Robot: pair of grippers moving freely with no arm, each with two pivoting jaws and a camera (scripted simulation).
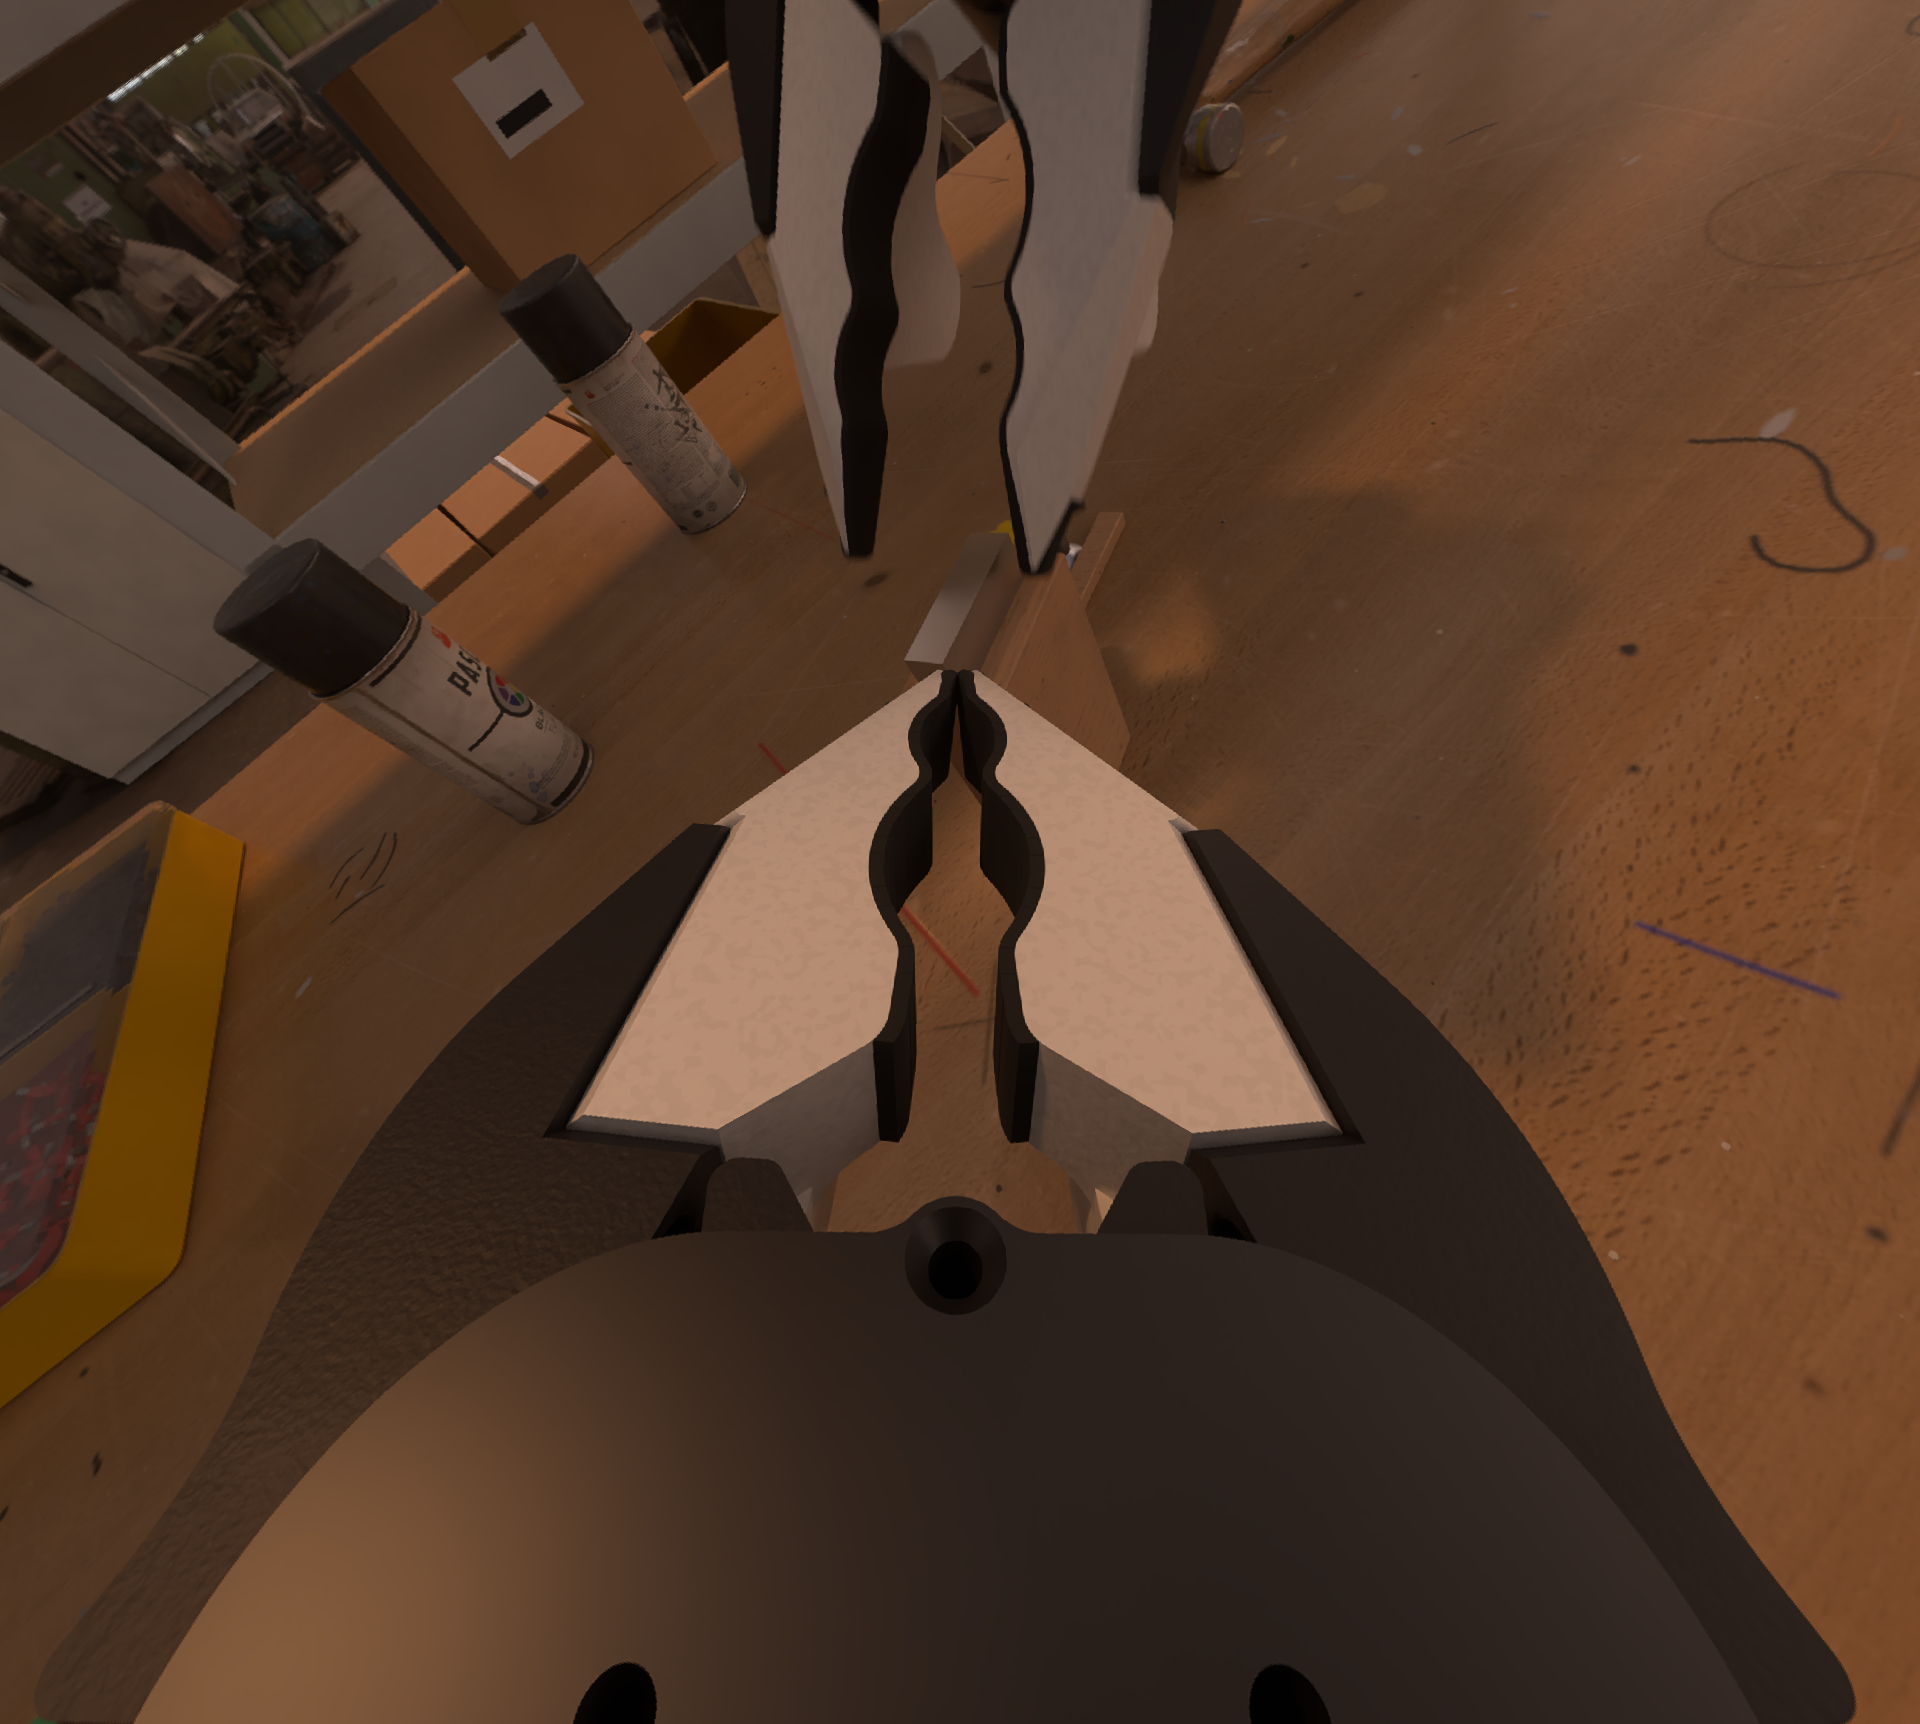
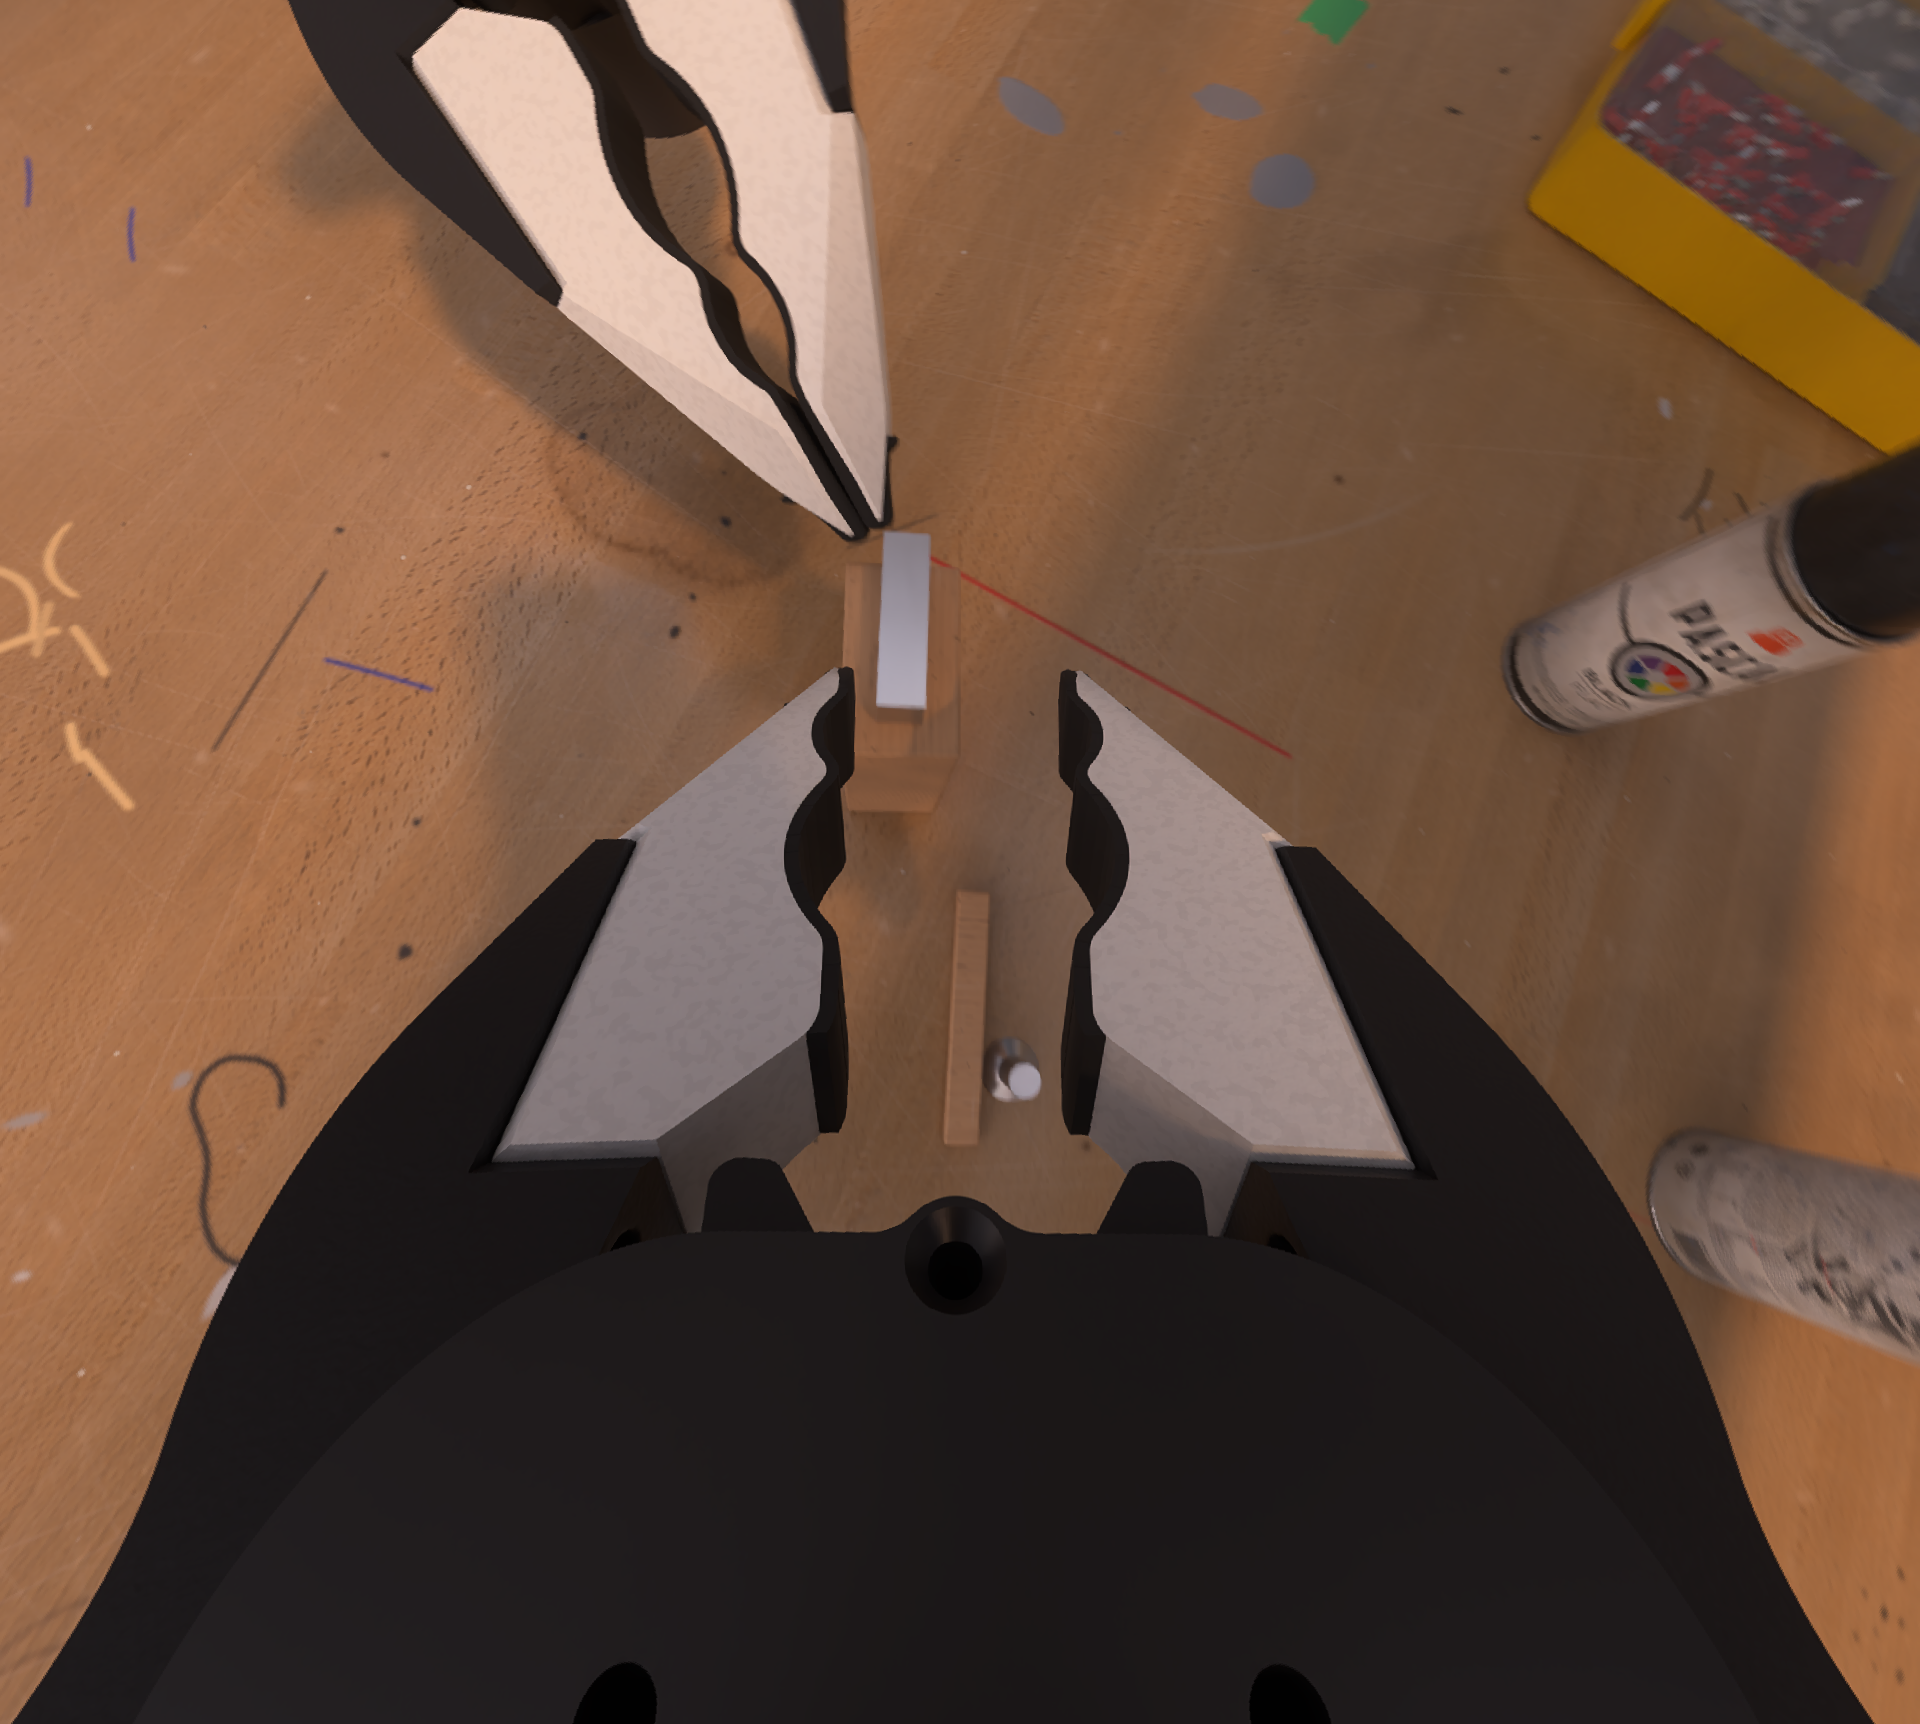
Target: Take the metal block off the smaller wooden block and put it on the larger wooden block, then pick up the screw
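**Step in hand (judged):** first step. The metal block (image 2: 902, 621) lies lengthwise on a wooden block (image 2: 900, 739) at the centre of the right wrist view. Going by the task it should be the smaller one, yet it looks the bulkier of the two. The thin wooden strip (image 2: 966, 1020) lies lower centre on the counter (image 2: 1351, 843), and the screw (image 2: 1012, 1072) stands just beside its right edge.

**Right tongs** (image 2: 956, 687): fingers apart, empty, pointing steeply down, their tips flanking the near end of the block stack without touching it.

**Left tongs** (image 1: 956, 682): fingers together, gripping nothing, tips just short of the metal block's far end; whether they touch it I cannot tell.

**Next move (judged):** lower the right tongs astride the metal block's long sides, close, lift straight up.
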